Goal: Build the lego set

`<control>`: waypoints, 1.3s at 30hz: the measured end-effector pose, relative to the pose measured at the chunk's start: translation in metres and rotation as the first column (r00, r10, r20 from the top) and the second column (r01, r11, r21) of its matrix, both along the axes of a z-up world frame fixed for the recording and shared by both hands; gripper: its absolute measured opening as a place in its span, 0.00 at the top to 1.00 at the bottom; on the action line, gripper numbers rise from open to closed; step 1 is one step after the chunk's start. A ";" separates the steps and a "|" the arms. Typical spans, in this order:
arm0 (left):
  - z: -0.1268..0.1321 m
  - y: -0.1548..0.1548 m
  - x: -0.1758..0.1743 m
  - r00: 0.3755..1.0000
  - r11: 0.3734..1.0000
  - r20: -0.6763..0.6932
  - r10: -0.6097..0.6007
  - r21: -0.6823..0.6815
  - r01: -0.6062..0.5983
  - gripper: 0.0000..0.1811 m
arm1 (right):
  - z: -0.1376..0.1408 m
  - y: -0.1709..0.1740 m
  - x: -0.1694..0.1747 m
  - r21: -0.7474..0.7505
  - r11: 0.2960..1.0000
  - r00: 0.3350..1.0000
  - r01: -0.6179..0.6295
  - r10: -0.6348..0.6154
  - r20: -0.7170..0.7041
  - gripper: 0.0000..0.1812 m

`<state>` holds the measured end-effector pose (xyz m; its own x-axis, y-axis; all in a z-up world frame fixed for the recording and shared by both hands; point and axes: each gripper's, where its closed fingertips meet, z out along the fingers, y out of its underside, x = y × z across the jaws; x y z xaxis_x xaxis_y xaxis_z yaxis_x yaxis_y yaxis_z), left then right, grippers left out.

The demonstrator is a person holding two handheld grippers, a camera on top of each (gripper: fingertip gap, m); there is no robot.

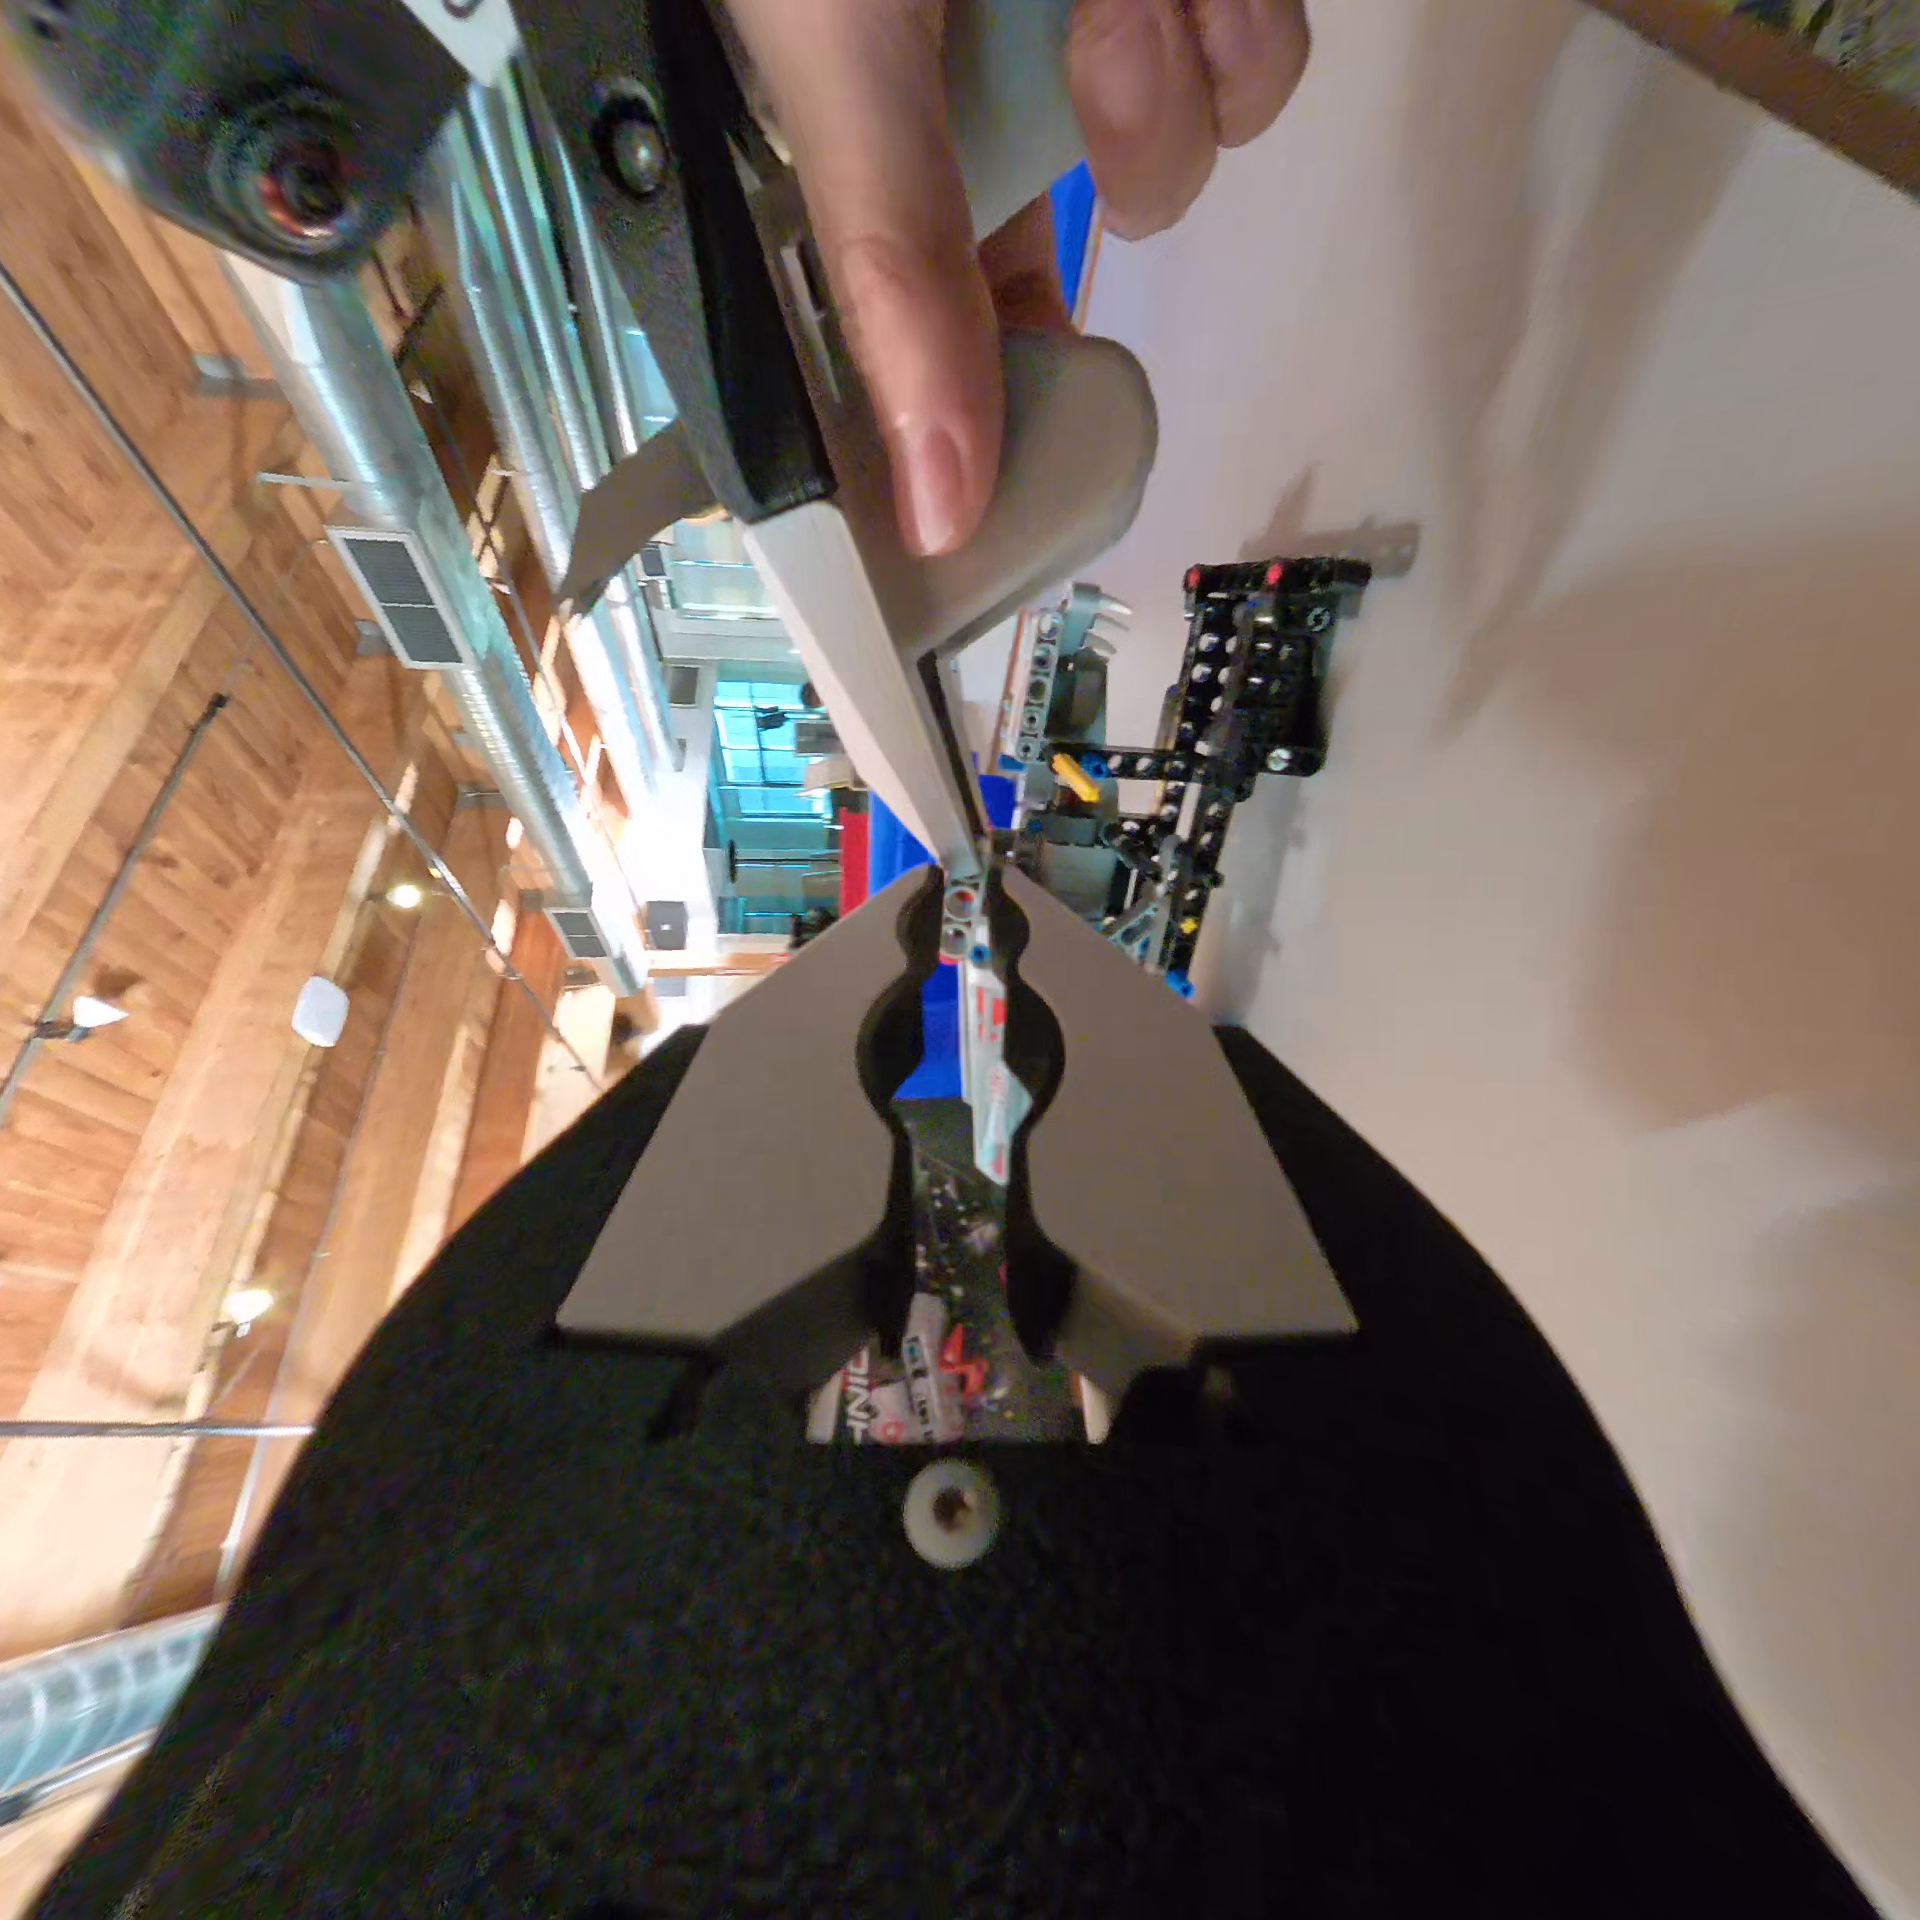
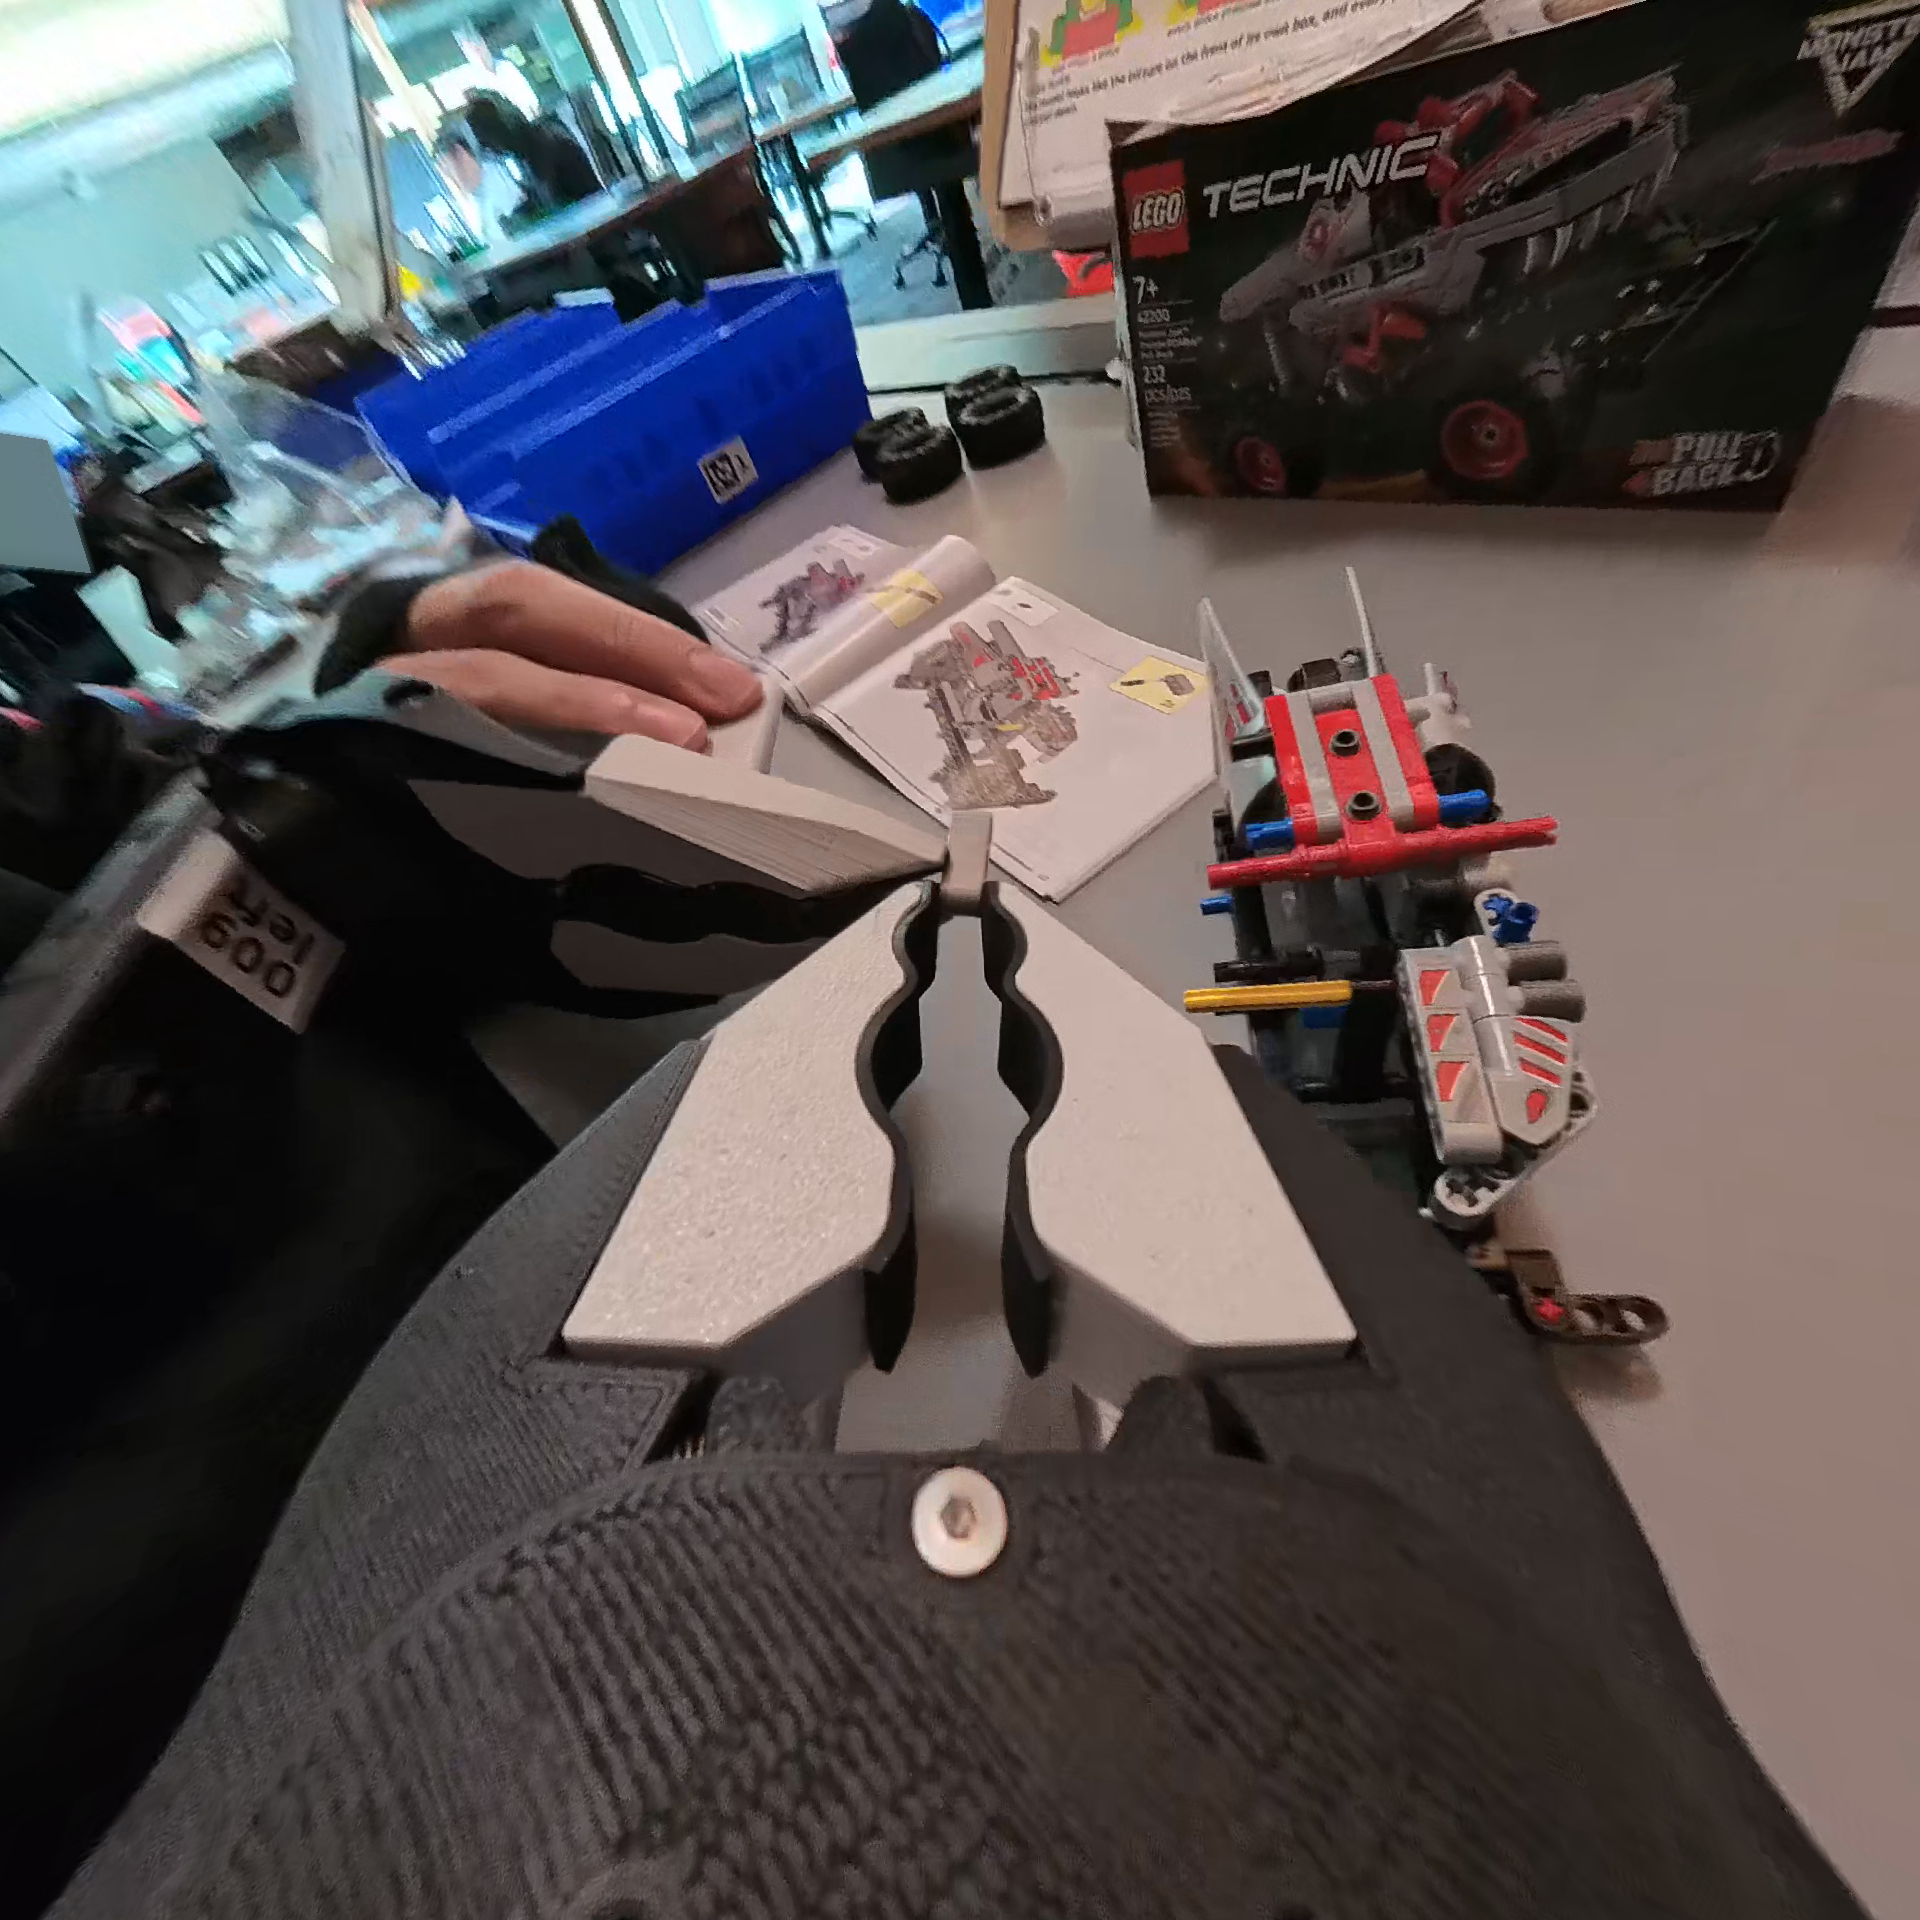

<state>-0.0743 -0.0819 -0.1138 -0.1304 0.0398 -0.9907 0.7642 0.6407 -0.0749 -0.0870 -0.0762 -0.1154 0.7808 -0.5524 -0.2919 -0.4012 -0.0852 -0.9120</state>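
- Where the two tools meet tip to tip above the counter [image 2: 1714, 831], one small part is held between them.
- Left tool [image 1: 964, 902]: fingers drawn in and clamped on a grey panel piece [image 1: 987, 1049]; a person's hand [image 2: 582, 665] grips its body.
- Grey panel piece: grey, with red markings and a holed beam at one end; held in the air, off the counter, running back between the left tool's fingers.
- Right tool [image 2: 961, 899]: fingers nearly together, pinched on the far end of the same grey panel piece; a second hand [image 1: 935, 260] holds it.
- Truck model [image 2: 1340, 769]: partly built, in black, grey and red with blue pins and a yellow axle; resting on the counter, right of the right tool, apart from both tools.
- Small dark beam [image 2: 1590, 1314]: carries a red pin; lies on the counter just beside the model's near end.
- Instruction booklet [image 2: 997, 707]: open, flat on the counter, beyond the tool tips.
- Set box [image 2: 1455, 312]: dark, standing at the counter's far side.
- Black tyres [image 2: 951, 431]: grouped between the box and a blue bin [image 2: 623, 416].
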 end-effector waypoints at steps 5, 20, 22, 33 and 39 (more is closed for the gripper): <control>-0.004 0.001 0.002 0.999 1.000 -0.053 -0.012 0.020 0.013 0.97 | -0.006 0.000 -0.001 -0.150 0.989 0.998 0.011 0.000 0.069 0.96; -0.002 -0.002 0.001 0.999 1.000 -0.043 -0.025 0.016 0.026 0.97 | -0.004 -0.005 -0.005 -0.190 0.982 0.994 -0.008 0.029 0.108 0.96; -0.002 -0.001 0.000 0.999 0.999 -0.030 -0.028 0.016 0.028 0.97 | -0.003 -0.004 -0.005 -0.183 0.983 0.993 -0.009 0.030 0.113 0.96; -0.006 -0.001 0.000 0.999 0.999 -0.031 -0.036 0.017 0.036 0.98 | -0.007 -0.003 -0.005 -0.217 0.976 0.992 -0.012 0.039 0.117 0.96; -0.003 0.002 -0.001 1.000 1.000 0.002 -0.027 0.004 0.027 0.98 | -0.005 -0.001 -0.005 -0.181 0.983 0.993 -0.020 0.042 0.115 0.96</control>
<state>-0.0751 -0.0797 -0.1172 -0.1274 0.0476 -0.9907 0.7811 0.6204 -0.0707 -0.0916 -0.0774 -0.1206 0.8214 -0.5623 -0.0956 -0.2866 -0.2619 -0.9216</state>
